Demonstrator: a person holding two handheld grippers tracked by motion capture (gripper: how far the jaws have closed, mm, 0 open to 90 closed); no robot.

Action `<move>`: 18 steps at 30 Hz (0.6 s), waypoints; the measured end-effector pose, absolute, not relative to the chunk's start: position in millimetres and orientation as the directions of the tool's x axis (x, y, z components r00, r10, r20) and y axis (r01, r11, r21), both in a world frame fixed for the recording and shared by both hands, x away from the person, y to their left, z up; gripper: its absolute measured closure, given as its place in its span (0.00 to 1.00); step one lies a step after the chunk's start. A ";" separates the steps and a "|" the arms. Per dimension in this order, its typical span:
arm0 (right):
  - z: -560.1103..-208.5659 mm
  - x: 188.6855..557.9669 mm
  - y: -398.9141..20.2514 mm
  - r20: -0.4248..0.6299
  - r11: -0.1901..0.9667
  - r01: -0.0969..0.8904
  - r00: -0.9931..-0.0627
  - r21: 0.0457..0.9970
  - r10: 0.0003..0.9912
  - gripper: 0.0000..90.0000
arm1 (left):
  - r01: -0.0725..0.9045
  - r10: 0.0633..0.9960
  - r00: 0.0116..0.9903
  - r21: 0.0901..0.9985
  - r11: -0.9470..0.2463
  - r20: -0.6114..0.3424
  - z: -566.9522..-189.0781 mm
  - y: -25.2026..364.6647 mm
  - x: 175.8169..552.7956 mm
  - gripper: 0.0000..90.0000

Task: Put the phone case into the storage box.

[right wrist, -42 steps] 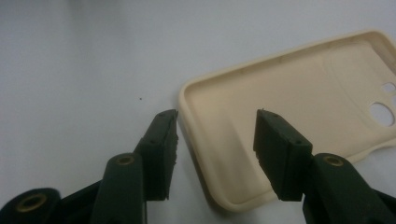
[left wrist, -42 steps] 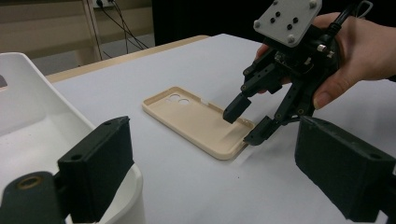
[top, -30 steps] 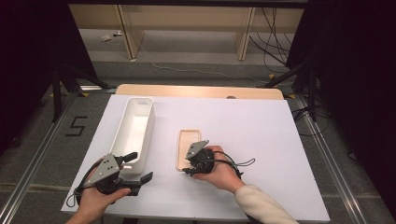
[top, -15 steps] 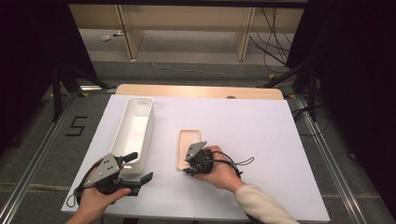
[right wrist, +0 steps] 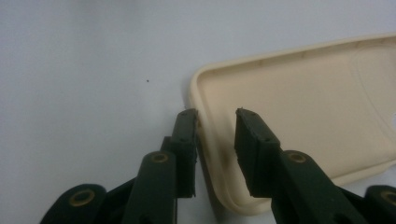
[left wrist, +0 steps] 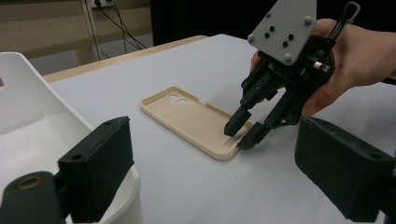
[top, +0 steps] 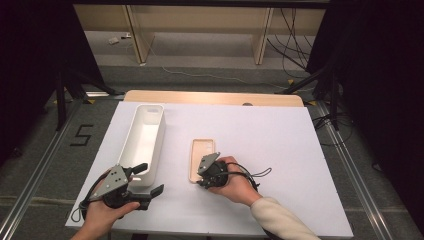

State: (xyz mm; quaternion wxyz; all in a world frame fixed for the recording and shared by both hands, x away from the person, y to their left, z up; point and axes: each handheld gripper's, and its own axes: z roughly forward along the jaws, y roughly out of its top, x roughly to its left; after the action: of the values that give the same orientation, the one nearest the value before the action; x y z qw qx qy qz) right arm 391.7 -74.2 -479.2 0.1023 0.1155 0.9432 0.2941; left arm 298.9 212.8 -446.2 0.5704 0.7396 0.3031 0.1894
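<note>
Right gripper: the right gripper (top: pixel 201 176) sits in the person's right hand (top: pixel 235 180) at the near short end of the phone case (top: pixel 201 159). Its jaws have just been closing, with the case's rim between them: one jaw stands outside the rim and one inside the shell. In the right gripper view a thin gap shows at each pad, so they straddle the rim without yet pinching it.

Phone case: it lies flat on the table (top: pixel 280 145), hollow side up, near the middle and towards the near edge. It is a shallow beige shell with a matte, smooth look, rounded corners, a low raised lip all round, and camera cut-outs at the far end.

Left gripper: the left gripper (top: pixel 150 179) is in the left hand (top: pixel 107 212) at the near left corner, its jaws standing wide apart with nothing between them. One black jaw hangs over the near end of the bin (top: pixel 145 142).

Bin: a long, narrow, white plastic trough with rounded corners and smooth glossy walls, lying lengthwise on the left half of the table, well apart from the case. What shows of its inside is bare white floor.

Table: a flat matte white sheet over a pale wooden board that shows along the far edge.
</note>
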 end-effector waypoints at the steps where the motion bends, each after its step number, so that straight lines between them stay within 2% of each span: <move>1: -478.9 391.5 -74.1 -0.129 0.803 0.155 -0.953 0.576 0.276 0.79 | 0.233 0.664 0.745 0.958 -0.166 -0.066 -446.3 212.7 298.9 0.12; 18: -477.6 389.9 -73.2 -0.151 0.820 0.120 -0.958 0.560 0.243 0.86 | 0.230 0.662 0.747 0.959 -0.168 -0.063 -446.3 212.8 299.2 0.12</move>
State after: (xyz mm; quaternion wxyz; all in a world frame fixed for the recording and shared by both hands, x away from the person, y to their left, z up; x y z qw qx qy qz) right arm 389.9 -73.2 -477.6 0.1083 0.0958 0.9477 0.2846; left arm 299.2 212.8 -446.3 0.5703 0.7404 0.3012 0.1895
